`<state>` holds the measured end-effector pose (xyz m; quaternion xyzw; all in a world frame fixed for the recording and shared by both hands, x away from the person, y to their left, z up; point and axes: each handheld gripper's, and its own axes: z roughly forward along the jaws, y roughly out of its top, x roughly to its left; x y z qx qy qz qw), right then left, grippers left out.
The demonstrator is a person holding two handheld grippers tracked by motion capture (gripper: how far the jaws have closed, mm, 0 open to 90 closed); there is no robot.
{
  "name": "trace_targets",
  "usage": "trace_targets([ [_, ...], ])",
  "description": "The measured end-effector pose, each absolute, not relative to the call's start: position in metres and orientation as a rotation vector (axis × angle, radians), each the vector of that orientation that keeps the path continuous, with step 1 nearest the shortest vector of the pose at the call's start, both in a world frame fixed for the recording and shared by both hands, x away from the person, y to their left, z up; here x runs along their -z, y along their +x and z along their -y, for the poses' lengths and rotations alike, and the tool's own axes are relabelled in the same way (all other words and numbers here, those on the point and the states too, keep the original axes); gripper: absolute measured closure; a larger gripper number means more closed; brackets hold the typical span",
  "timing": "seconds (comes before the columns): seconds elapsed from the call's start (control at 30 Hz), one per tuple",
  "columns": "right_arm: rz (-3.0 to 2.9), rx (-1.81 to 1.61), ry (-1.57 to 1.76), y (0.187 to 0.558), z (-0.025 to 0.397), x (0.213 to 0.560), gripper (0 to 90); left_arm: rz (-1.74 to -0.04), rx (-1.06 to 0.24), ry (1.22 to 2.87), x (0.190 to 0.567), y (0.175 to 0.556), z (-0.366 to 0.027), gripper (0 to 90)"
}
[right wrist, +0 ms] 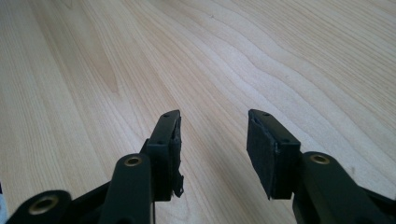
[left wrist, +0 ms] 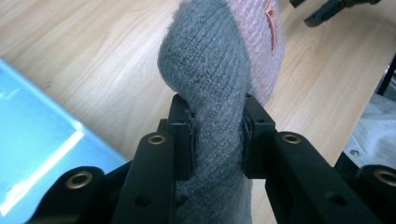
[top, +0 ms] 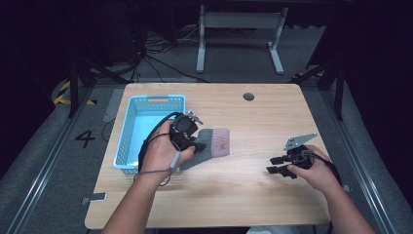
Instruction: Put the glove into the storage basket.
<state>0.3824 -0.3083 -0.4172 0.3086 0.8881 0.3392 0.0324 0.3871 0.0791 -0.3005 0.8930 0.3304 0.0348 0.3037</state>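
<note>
A grey knitted sock with a pink cuff point(top: 215, 142) lies on the wooden table just right of the blue basket point(top: 127, 131). My left gripper point(top: 196, 146) is shut on the sock's grey part. In the left gripper view the grey sock point(left wrist: 210, 70) is pinched and bunched between the two black jaws of the left gripper point(left wrist: 217, 133), and its pink cuff points away. My right gripper point(top: 275, 165) rests low over bare table at the right, open. In the right gripper view the right gripper point(right wrist: 214, 126) has nothing between its jaws.
The blue plastic basket stands at the table's left side, its inside looking bare. A round cable hole point(top: 248, 96) is in the table top near the far edge. Table legs point(top: 200, 44) and cables lie on the floor beyond.
</note>
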Motion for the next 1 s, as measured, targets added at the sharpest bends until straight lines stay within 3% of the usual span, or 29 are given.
trace_targets([
  [0.57,-2.754,-1.025,0.944,0.383,0.304,0.421,55.2,-1.095,-0.204,2.256,0.295,0.408,-0.147,70.7],
  [1.0,-2.758,-1.010,0.961,0.382,0.302,0.425,54.4,-1.243,-0.183,2.199,0.319,0.436,-0.189,70.6],
])
